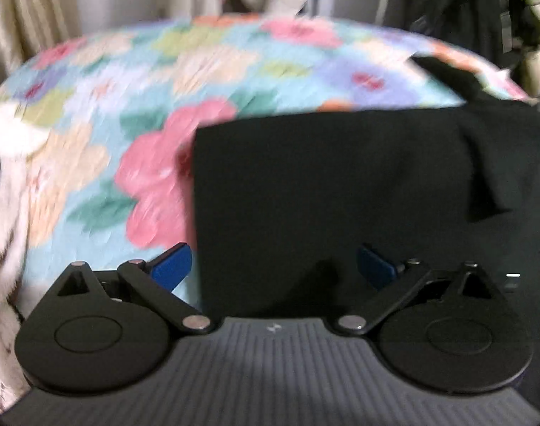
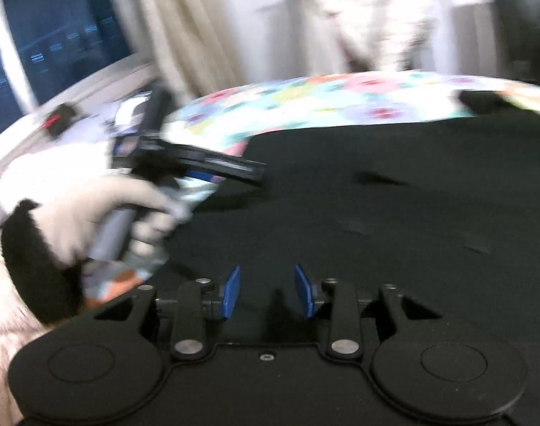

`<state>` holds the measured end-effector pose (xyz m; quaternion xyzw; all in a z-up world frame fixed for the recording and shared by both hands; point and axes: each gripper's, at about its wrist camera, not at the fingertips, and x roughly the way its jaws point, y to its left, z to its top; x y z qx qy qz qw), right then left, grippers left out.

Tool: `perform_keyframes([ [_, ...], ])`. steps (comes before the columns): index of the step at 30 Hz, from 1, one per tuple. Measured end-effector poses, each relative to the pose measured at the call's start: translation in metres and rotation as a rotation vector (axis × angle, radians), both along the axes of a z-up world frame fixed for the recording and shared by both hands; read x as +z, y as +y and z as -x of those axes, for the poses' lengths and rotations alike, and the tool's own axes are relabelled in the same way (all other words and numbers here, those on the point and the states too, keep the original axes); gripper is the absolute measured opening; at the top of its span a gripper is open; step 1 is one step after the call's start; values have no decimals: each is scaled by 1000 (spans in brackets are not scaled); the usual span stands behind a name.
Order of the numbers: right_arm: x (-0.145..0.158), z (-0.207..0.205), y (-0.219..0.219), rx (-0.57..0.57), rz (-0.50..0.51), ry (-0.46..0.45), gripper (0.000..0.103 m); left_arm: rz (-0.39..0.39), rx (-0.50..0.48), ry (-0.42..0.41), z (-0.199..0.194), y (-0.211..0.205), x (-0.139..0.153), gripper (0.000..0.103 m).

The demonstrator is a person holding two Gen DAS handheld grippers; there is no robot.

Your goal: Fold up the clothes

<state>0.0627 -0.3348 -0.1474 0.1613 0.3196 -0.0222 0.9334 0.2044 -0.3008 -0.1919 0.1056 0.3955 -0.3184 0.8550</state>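
Observation:
A black garment (image 1: 323, 195) lies flat on a floral bedsheet (image 1: 127, 106), with a straight left edge and a loose flap (image 1: 483, 177) turned over at its right. My left gripper (image 1: 273, 266) is open wide and straddles the garment's near left edge, with nothing pinched between its blue pads (image 1: 172, 266). In the right wrist view the same black garment (image 2: 376, 195) fills the bed. My right gripper (image 2: 268, 291) hovers open over its near part, holding nothing. A white-gloved hand (image 2: 92, 213) holds the left gripper (image 2: 248, 174) at the garment's left edge.
Cream curtains (image 1: 28, 17) and pale hanging clothes (image 2: 369, 10) stand behind the bed. A dark window (image 2: 56, 35) is at far left, with small items (image 2: 60, 120) on the sill. Dark clothing (image 1: 483, 17) hangs at back right. A fuzzy white sleeve (image 1: 3, 213) is at left.

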Motion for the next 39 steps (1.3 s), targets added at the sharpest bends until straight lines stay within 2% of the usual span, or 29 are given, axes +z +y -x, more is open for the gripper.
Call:
perform_keyframes([
  [3,19,70,-13,-125,70,14,42,85,-121,-99,36,-9,33,100],
  [5,25,120,-21,-220,126,56,43,142,-221,-170,68,-19,54,100],
  [8,27,188,-31,-368,179,110,44,227,-384,-233,123,-38,72,100],
  [9,29,213,-31,-425,205,124,49,244,-438,-231,141,-46,76,101],
  [11,31,247,-29,-497,225,148,56,257,-539,-209,171,-60,75,101],
  [14,28,303,-24,-586,234,164,58,244,-674,-192,213,-78,68,101],
  [18,4,351,-20,-650,200,177,58,213,-837,-207,266,-91,58,101],
  [21,-25,367,-31,-663,148,177,59,184,-929,-201,300,-99,48,101],
  [24,-58,371,-47,-677,85,122,56,163,-978,-227,322,-102,40,101],
  [25,-64,370,-46,-669,87,102,49,158,-985,-246,328,-102,39,101],
  [26,-69,370,-45,-661,91,81,25,154,-993,-264,334,-103,39,101],
  [27,-73,368,-47,-650,86,64,16,155,-1001,-285,341,-102,40,101],
  [28,-72,370,-50,-653,68,31,12,154,-1002,-305,347,-101,43,101],
  [30,-62,382,-57,-657,6,-73,9,142,-995,-337,359,-97,49,101],
  [34,-17,388,-71,-629,-53,-263,9,138,-1018,-404,375,-93,73,102],
  [36,7,375,-79,-586,-48,-291,9,156,-1043,-437,379,-95,90,102],
  [39,37,346,-90,-528,-45,-310,9,218,-1072,-415,377,-88,112,102],
])
